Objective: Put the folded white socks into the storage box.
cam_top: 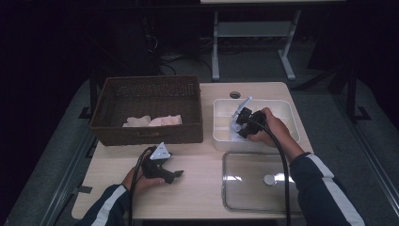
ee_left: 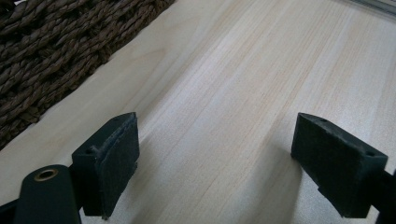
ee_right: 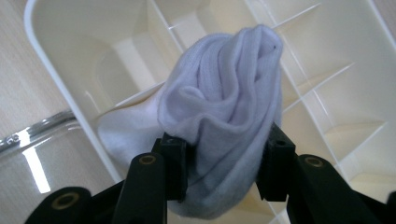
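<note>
While my right gripper (ee_right: 223, 172) pinches a bunched white cloth sock (ee_right: 224, 116) over the divided white plastic tray (ee_right: 56, 79), my left gripper (ee_left: 215, 163) rests. Its jaws gape wide, empty, above the pale wooden table (ee_left: 224, 84).

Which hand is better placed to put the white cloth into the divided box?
Right. The right gripper already clamps the white cloth above the divided box; the left gripper rests open on the table.

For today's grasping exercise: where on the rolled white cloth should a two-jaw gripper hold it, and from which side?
Grip the rolled white cloth across its bunched middle, coming from above the white divided tray, as the right gripper does; the roll's soft, narrow body fits between its jaws.
</note>
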A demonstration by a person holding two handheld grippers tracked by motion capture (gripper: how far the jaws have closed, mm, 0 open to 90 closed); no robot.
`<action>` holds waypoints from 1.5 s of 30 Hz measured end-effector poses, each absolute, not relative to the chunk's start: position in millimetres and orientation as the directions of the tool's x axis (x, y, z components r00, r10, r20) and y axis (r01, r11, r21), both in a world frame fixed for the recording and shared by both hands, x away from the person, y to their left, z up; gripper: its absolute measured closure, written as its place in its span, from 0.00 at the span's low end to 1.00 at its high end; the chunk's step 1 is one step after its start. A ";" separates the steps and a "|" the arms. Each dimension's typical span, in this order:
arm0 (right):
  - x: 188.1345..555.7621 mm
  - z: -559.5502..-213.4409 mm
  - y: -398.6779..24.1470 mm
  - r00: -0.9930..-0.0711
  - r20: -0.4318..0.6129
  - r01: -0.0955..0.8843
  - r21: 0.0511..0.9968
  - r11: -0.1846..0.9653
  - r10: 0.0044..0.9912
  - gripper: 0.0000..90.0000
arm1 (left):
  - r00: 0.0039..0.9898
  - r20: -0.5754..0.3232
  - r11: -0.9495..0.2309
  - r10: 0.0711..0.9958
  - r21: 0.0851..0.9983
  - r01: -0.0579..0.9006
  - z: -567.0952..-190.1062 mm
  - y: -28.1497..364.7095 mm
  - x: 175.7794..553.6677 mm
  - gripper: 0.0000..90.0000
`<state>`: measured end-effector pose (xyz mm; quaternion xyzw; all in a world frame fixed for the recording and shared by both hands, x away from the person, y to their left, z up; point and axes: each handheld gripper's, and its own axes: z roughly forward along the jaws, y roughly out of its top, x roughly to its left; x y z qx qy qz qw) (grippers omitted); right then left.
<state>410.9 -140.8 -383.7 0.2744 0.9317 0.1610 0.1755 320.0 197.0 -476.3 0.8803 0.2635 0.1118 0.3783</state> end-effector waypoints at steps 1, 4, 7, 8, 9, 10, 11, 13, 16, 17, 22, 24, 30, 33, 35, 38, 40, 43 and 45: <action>409.9 -384.1 -138.8 -0.794 -0.247 0.446 0.384 0.808 0.555 0.67 | 0.836 -0.003 -0.574 0.549 0.726 0.380 -476.4 196.8 320.0 0.16; 410.0 -386.1 -133.4 -0.809 -0.250 0.438 0.348 0.829 0.532 0.67 | 0.837 0.001 -0.578 0.547 0.724 0.377 -476.3 196.4 320.4 0.16; 412.6 -391.5 -129.2 -0.829 -0.218 0.436 0.322 0.840 0.514 0.67 | 0.837 0.004 -0.580 0.547 0.723 0.375 -476.3 196.0 320.8 0.15; 413.5 -393.2 -128.3 -0.833 -0.212 0.437 0.316 0.842 0.511 0.67 | 0.837 0.004 -0.580 0.547 0.723 0.375 -476.2 196.0 320.8 0.15; 414.5 -393.9 -127.9 -0.833 -0.207 0.440 0.316 0.841 0.513 0.67 | 0.837 0.004 -0.580 0.547 0.723 0.375 -476.3 196.0 320.8 0.15; 415.4 -394.6 -127.9 -0.830 -0.199 0.448 0.318 0.835 0.521 0.66 | 0.837 0.004 -0.580 0.548 0.723 0.376 -476.2 195.9 320.7 0.15; 416.3 -395.8 -128.0 -0.831 -0.191 0.452 0.316 0.834 0.522 0.66 | 0.837 0.004 -0.580 0.548 0.722 0.376 -476.1 195.8 320.7 0.15; 418.7 -398.9 -128.6 -0.833 -0.169 0.461 0.316 0.829 0.527 0.66 | 0.837 0.004 -0.580 0.547 0.722 0.376 -476.1 195.8 320.8 0.15; 420.2 -401.6 -128.6 -0.833 -0.153 0.469 0.315 0.825 0.532 0.66 | 0.836 0.002 -0.579 0.549 0.722 0.379 -476.2 195.4 320.6 0.15; 420.3 -402.3 -129.0 -0.833 -0.147 0.471 0.317 0.823 0.533 0.67 | 0.835 0.000 -0.577 0.550 0.723 0.380 -476.3 195.3 320.6 0.15; 426.0 -404.5 -135.4 -0.835 -0.067 0.497 0.333 0.801 0.546 0.67 | 0.833 0.002 -0.575 0.553 0.724 0.380 -476.5 194.5 320.7 0.15; 428.7 -405.1 -134.9 -0.837 -0.047 0.504 0.323 0.801 0.545 0.67 | 0.833 0.002 -0.575 0.554 0.724 0.380 -476.5 194.4 320.8 0.15; 431.5 -400.9 -137.3 -0.834 -0.015 0.518 0.322 0.792 0.552 0.60 | 0.833 0.003 -0.576 0.553 0.724 0.380 -476.4 194.4 320.8 0.15; 429.9 -396.6 -138.9 -0.821 -0.024 0.531 0.333 0.779 0.570 0.49 | 0.834 0.007 -0.578 0.552 0.724 0.377 -476.3 194.5 321.0 0.15; 429.8 -392.8 -140.1 -0.812 -0.037 0.540 0.331 0.774 0.582 0.43 | 0.834 0.007 -0.578 0.552 0.724 0.377 -476.3 194.5 321.0 0.15; 432.0 -385.6 -148.4 -0.791 0.001 0.568 0.371 0.734 0.612 0.49 | 0.834 0.007 -0.579 0.552 0.723 0.377 -476.3 194.5 321.1 0.15; 433.4 -383.3 -154.1 -0.784 0.037 0.583 0.386 0.715 0.619 0.60 | 0.834 0.007 -0.578 0.552 0.723 0.377 -476.3 194.5 321.1 0.15; 434.1 -385.3 -157.2 -0.789 0.057 0.582 0.388 0.714 0.612 0.67 | 0.834 0.007 -0.578 0.552 0.724 0.376 -476.3 194.5 321.0 0.15; 435.1 -389.7 -155.6 -0.796 0.066 0.577 0.382 0.722 0.602 0.69 | 0.833 0.003 -0.576 0.554 0.724 0.380 -476.4 194.4 320.8 0.15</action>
